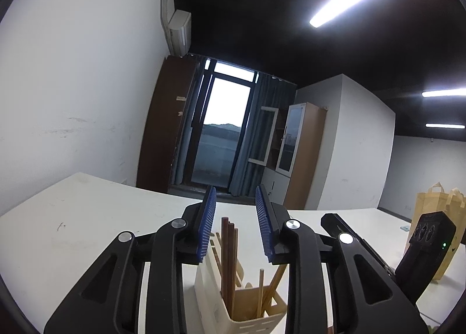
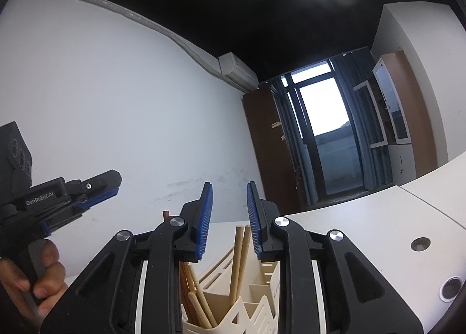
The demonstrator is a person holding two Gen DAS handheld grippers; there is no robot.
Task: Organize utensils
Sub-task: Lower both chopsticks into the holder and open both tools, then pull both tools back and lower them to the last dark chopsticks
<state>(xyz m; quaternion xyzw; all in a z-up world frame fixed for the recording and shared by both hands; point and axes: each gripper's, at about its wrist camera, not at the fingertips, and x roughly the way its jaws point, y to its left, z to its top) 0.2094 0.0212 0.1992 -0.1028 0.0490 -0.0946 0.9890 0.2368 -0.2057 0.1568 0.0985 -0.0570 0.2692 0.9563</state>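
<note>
Both grippers parted and holding nothing. Left gripper (image 1: 236,226) spread above the cream holder (image 1: 241,313), dark brown chopsticks (image 1: 228,258) standing upright just below and between its blue pads, touched by neither. Right gripper (image 2: 230,221) likewise spread, pale chopsticks (image 2: 240,261) rising between its pads from a compartment of the same holder (image 2: 233,313), seemingly clear of both.

Step in hand, judging by the loose sticks: release just made, chopsticks dropped into their slots. Next move probably a lift up and away from the holder without nudging the stick tips, then a reach for whatever utensils remain; none visible on the worktop (image 1: 87,217) in either view.

Left view alone: a paper bag (image 1: 437,217) far off to the right of the gripper, the right tool's black body (image 1: 419,249) close beside it, more pale sticks in the near compartment. Right view alone: the person's hand (image 2: 43,275) gripping the left tool's handle, round holes in the worktop to the right, divider walls inside the holder.
</note>
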